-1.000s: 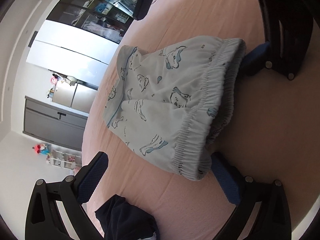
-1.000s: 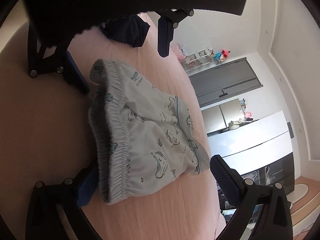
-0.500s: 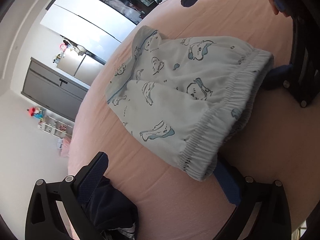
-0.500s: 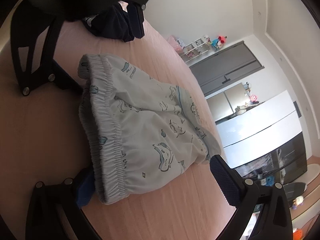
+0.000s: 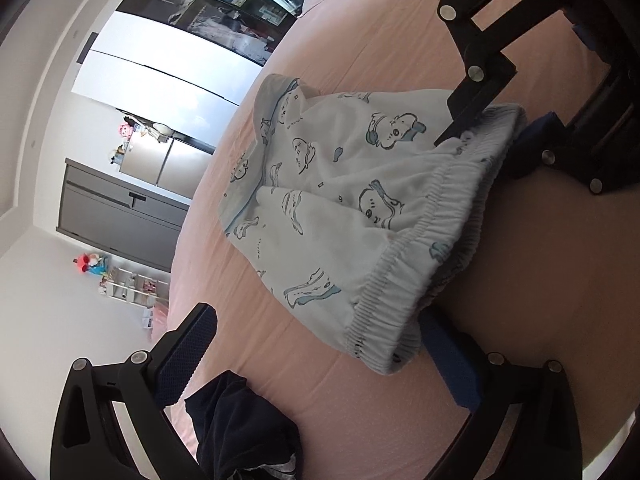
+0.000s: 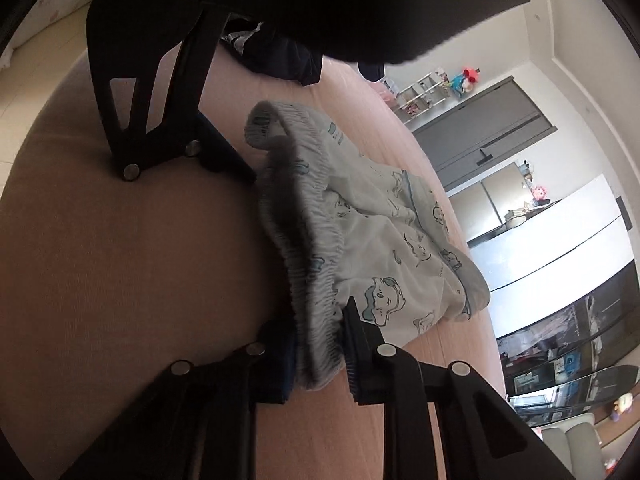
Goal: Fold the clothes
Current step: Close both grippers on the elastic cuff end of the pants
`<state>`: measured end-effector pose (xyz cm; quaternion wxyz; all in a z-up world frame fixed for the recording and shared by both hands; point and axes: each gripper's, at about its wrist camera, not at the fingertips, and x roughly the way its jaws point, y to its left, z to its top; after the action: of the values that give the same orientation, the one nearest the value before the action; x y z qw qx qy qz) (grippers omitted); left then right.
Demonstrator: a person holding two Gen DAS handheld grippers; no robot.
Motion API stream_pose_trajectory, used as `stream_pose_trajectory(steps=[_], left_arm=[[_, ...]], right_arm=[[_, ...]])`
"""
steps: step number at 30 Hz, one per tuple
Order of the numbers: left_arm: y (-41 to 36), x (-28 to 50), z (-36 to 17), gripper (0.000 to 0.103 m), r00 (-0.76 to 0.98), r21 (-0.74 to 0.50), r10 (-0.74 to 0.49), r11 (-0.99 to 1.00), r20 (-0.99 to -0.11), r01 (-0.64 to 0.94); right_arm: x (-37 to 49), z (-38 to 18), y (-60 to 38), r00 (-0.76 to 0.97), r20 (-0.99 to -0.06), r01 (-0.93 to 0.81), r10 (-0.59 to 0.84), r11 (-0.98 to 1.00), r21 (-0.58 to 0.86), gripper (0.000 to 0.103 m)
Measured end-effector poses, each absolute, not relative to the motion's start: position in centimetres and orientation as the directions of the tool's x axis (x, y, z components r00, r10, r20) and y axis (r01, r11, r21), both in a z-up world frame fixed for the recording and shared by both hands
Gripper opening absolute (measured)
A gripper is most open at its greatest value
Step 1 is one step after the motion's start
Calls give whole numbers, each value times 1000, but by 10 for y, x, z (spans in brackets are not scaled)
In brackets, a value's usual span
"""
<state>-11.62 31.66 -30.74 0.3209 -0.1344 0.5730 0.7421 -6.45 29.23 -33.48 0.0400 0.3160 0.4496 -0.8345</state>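
Pale blue shorts (image 5: 340, 208) with cartoon print, pink bedsheet (image 5: 400, 40), seemingly navy garment (image 5: 244, 428).

White walls (image 5: 36, 128), grey cabinet (image 5: 116, 220), toy shelf (image 5: 128, 288)

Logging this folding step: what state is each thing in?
Shorts: flat on bed, waistband toward grippers.
Right gripper: closing on waistband corner.
Left gripper: open, one finger under the waistband's other corner.
Dark garment: crumpled.

text: none legible | labels: none | numbers: none
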Motion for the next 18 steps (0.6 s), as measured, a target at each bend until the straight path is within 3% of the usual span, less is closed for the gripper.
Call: stream_pose_trajectory(steps=[6,9,12,15,17,18], left_arm=[[316,-113,-308,99,-757,767,337,-135,-560,-627],[315,-112,-308,92,-733,756,360,-104,-577,-646],[317,-112,-307,79,-702,734,368,-72,-610,-676],[314,-110,-308,59,-655,694,383,-50,-651,-718],[312,-108,-309,38,-618,660,391,-35,-682,-750],[312,-108,-310,36,-607,648,392,-37,-691,-761]], right_arm=[[-66,-333,295,-793,-574,358,205,-606,-710,21],[-64,-333,294,-794,-572,355,207,-605,-712,21],[-64,-334,296,-797,-570,352,201,-613,-708,21],[-65,-335,296,-798,-569,351,199,-613,-708,21],[-65,-335,296,-799,-568,350,197,-617,-705,21],[-65,-335,296,-799,-568,349,196,-618,-705,21]])
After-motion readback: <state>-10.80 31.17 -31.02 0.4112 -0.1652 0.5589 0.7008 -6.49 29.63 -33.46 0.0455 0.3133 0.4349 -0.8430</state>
